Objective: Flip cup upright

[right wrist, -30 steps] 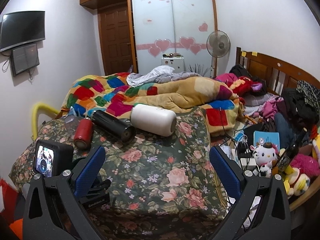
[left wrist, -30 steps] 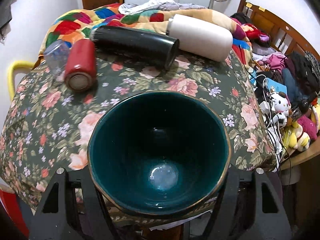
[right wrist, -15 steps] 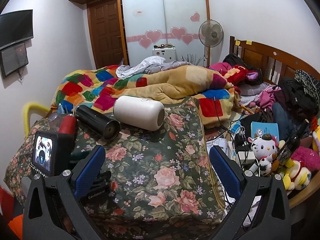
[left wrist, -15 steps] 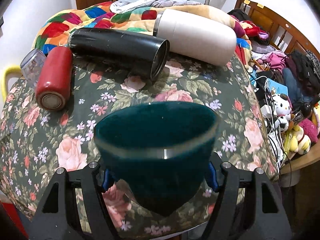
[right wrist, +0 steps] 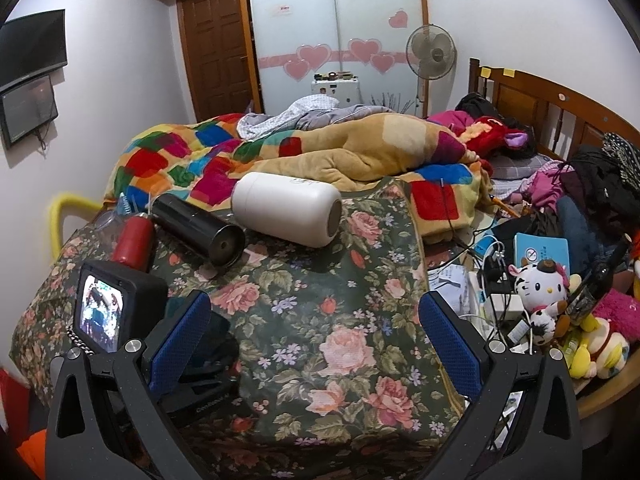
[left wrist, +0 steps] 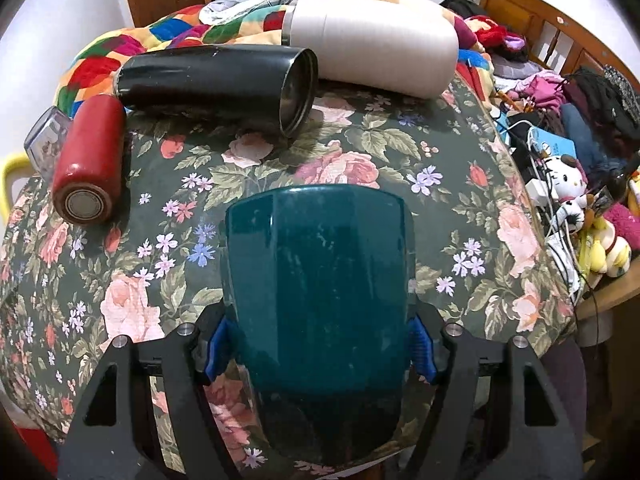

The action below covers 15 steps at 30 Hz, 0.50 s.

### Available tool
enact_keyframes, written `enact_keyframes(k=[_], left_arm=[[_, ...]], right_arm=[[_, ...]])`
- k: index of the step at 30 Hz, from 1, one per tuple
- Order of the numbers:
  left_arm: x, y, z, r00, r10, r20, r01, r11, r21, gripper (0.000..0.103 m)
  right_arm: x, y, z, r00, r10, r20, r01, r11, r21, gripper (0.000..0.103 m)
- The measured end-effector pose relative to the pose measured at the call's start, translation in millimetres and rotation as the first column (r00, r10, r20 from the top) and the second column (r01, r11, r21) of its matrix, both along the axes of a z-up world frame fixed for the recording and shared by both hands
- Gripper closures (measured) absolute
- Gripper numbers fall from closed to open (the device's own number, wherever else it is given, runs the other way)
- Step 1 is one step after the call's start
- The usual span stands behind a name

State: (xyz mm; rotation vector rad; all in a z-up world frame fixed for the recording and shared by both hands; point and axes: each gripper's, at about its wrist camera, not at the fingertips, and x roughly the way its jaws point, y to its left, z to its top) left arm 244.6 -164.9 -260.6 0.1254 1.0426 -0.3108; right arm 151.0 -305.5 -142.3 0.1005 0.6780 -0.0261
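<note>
floral bedspread (left wrist: 360, 152) | left claw (left wrist: 320, 344) grips teal cup (left wrist: 320, 280) (rim apparently forward) | right claw (right wrist: 316, 344) agape

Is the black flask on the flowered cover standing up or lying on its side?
Lying on its side. The black flask rests lengthwise on the flowered cover, its open mouth facing sideways.
</note>
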Motion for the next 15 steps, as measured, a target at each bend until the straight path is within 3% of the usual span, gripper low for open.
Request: enact_keyframes(k=[5,15], left_arm=[[-9.6,4.7,16.8,0.999,-0.021,0.05,0.022,1.0,-0.019,0.018],[-40.6,44.1,63.4,0.986,0.059,0.154,-0.051,0.997,-0.053,0.017]], right_arm=[[-4.0,9.4,5.1,1.0,0.028,0.007,-0.028,1.0,0.004,0.0],[-16.4,25.3,23.0,0.997,0.055,0.052,-0.054,0.998,-0.025,0.0]])
